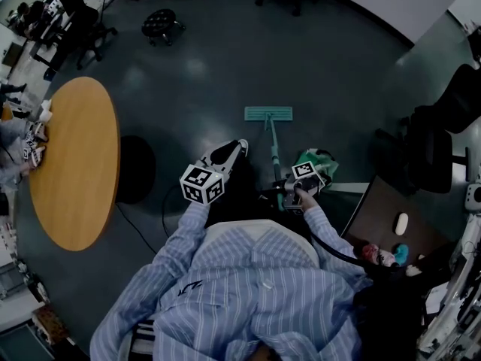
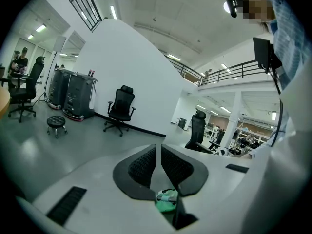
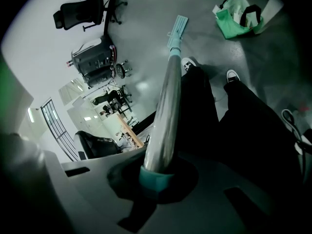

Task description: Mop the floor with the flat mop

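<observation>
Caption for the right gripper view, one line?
Right tongs clamp the silver-handled teal flat mop, its head resting on the grey floor.

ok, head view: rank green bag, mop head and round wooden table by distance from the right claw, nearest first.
1. green bag: right beside the right claw, just ahead and to its right.
2. mop head: straight ahead, at the far end of the mop handle the claw is shut on.
3. round wooden table: far off on the left.
</observation>
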### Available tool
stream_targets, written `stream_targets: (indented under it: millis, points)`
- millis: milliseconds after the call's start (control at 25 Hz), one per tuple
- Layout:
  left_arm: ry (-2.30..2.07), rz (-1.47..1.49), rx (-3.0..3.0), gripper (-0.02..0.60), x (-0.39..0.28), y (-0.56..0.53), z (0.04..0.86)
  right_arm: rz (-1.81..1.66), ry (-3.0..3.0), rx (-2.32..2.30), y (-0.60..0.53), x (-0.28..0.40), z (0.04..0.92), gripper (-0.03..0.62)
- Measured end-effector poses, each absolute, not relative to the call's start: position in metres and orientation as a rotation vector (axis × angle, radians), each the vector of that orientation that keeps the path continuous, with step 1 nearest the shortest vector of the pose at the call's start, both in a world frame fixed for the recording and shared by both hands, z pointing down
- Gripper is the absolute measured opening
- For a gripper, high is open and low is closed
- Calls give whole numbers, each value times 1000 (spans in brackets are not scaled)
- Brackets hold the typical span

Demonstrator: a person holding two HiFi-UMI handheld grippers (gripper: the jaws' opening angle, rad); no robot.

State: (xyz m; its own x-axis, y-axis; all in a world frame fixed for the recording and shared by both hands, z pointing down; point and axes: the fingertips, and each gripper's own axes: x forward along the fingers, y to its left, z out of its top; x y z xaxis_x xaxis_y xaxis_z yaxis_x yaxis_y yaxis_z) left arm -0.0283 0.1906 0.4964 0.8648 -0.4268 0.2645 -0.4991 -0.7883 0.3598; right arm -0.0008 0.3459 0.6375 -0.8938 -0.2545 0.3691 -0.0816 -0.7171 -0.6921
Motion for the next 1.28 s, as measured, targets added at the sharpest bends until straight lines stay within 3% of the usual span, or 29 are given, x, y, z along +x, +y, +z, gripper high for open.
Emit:
stream_targets:
  millis: [480,1280]
  points:
    - [-742,240,2606,29,-12,45,522,-2801,1206,-730,232,41,651,9]
    - [-594,437,2601,29,44,-232,569,-2831,1240,-850,-153,157,674,8]
